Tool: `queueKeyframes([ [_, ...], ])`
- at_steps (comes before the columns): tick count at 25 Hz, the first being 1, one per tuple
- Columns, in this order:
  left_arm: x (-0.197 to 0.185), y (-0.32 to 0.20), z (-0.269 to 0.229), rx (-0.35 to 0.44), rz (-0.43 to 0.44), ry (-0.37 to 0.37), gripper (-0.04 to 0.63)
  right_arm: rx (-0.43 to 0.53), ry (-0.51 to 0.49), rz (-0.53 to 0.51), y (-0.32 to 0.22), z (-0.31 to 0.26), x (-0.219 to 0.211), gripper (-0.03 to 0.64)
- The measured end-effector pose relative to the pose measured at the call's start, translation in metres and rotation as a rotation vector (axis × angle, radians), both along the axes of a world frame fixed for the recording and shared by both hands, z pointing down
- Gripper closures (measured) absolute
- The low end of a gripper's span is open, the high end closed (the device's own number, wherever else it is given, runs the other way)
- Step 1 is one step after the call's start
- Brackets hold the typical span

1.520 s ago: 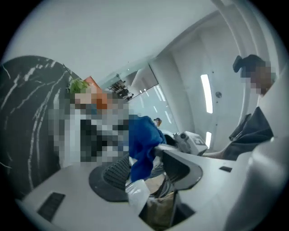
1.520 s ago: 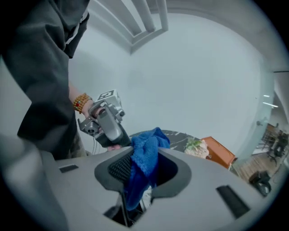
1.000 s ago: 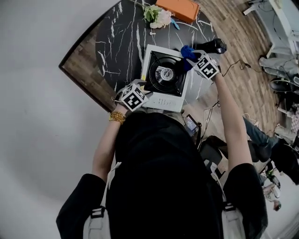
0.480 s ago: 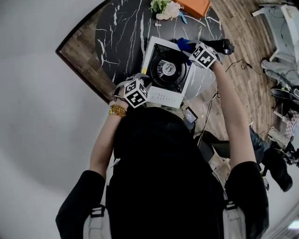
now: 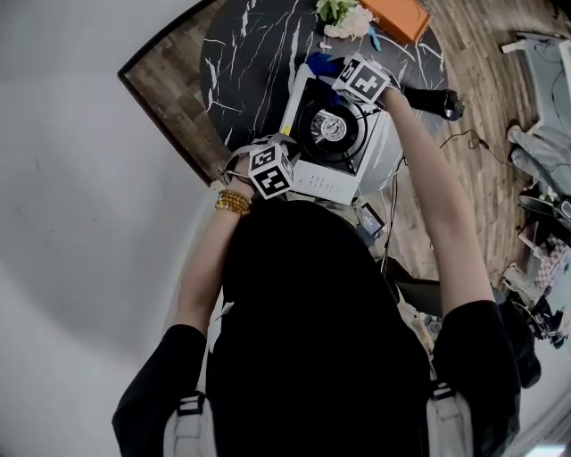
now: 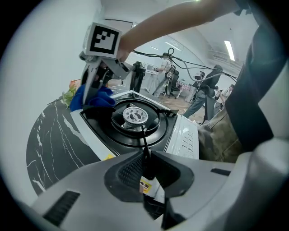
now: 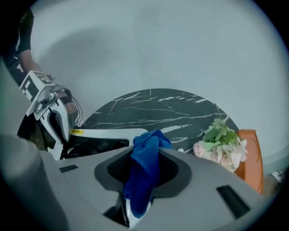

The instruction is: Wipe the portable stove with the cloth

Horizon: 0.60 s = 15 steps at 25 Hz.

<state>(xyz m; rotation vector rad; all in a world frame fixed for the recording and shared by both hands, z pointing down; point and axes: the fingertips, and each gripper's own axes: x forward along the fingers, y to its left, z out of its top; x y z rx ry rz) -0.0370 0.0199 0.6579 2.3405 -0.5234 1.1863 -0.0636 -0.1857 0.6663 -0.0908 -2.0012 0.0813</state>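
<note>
The left gripper [image 6: 145,157] has just pinched shut on the portable stove's [image 6: 183,135] near rim. That thin hold may slip. The right gripper [image 7: 143,170], clamped on the blue cloth [image 7: 149,140], could then shove the stove.

You are looking at a bright blue cloth [image 7: 144,158], a white stove [image 5: 326,186] showing a black top and a silver burner [image 6: 134,116], a black table [image 5: 250,54] veined in white, pale pink-and-green flowers [image 7: 221,144], and an orange box [image 5: 401,16].

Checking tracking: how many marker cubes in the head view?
2. Left gripper's cube at the stove's near edge; right gripper's cube above its far corner, by the blue cloth. None seems hidden.
</note>
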Motion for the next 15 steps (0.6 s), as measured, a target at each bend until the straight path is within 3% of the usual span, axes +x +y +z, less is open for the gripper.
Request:
queueKeyframes([
  [7,-0.001,-0.002,-0.003,-0.022,0.056,-0.022,0.54,0.012,-0.059,0.005,0.002,-0.001,-0.039,0.515],
  [15,-0.002,-0.003,-0.001,-0.035,-0.02,-0.045,0.545,0.101,-0.066,-0.034,0.007,-0.004,-0.029,0.522],
])
